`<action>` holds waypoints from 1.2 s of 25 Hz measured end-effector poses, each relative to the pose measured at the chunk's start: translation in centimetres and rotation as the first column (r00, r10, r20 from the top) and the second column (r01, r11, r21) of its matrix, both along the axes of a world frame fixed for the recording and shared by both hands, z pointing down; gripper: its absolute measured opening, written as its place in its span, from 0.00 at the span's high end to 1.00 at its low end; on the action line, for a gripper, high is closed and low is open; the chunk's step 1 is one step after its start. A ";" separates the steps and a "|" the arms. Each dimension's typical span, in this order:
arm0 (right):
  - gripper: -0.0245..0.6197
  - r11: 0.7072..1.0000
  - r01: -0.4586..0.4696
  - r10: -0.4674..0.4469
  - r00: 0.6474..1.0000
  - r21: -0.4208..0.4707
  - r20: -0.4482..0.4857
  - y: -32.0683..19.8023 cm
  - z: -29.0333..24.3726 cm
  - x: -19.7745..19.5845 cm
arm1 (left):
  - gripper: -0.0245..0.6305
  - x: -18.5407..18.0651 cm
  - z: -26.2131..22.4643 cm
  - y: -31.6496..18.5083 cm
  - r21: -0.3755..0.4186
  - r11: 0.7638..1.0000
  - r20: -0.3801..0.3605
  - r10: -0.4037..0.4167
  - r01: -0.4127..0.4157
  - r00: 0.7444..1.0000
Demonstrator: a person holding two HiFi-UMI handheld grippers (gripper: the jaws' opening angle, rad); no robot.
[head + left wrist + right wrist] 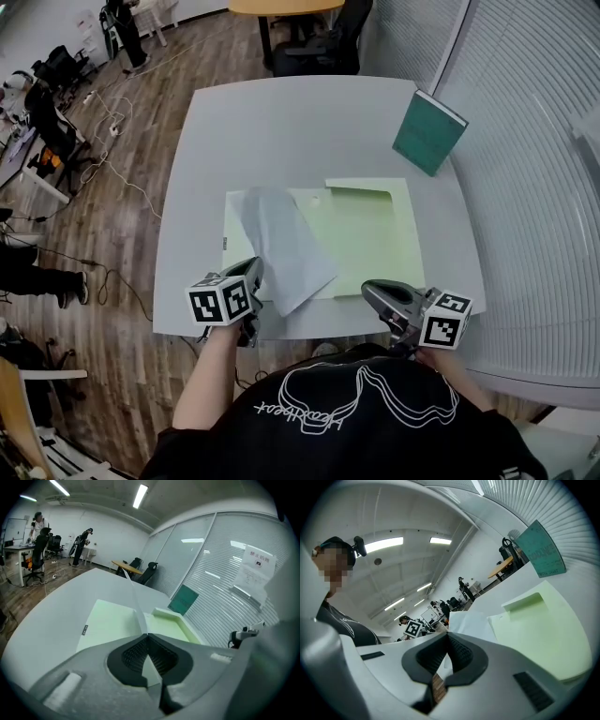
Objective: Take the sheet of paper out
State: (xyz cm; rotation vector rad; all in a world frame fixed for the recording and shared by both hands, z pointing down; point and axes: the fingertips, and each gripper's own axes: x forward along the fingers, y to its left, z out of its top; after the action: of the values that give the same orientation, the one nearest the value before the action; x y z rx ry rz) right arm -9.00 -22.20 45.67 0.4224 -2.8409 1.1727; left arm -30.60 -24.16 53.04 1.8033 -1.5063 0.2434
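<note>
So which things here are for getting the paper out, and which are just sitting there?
For the job:
- sheet of paper, pinched by the left gripper
- green folder, lying open under it
- right gripper, shut and empty, beside the folder

Just lying about:
- teal book, standing by the window blinds
- office chair beyond the table

The white sheet of paper (281,246) lies slanted across the left half of the pale green folder (370,234), near the table's (281,122) front edge, with its near left edge raised.

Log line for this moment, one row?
left gripper: shut on sheet of paper | right gripper: shut, empty | folder: open on table
</note>
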 end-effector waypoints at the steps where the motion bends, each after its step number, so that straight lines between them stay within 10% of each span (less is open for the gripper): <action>1: 0.95 1.000 0.005 -0.005 1.000 0.006 0.002 0.1 -0.4 0.1 | 0.94 0.2 -0.8 0.2 0.017 1.000 0.002 -0.003 0.003 1.000; 19: 0.95 0.994 0.084 -0.087 0.996 0.070 0.035 4.8 -3.5 7.2 | 0.94 8.8 -12.2 9.6 0.261 0.964 0.116 -0.092 0.059 0.989; 30: 0.95 0.986 0.126 -0.135 0.988 0.107 0.074 10.7 -4.1 12.0 | 0.94 17.1 -13.0 17.2 0.274 0.961 0.096 -0.052 0.024 0.994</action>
State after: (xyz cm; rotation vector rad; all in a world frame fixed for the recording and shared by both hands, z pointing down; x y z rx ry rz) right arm 2.98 -11.50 41.61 0.1924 -2.9550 1.0482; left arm -13.52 -6.98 40.01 1.9994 -1.7143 0.1147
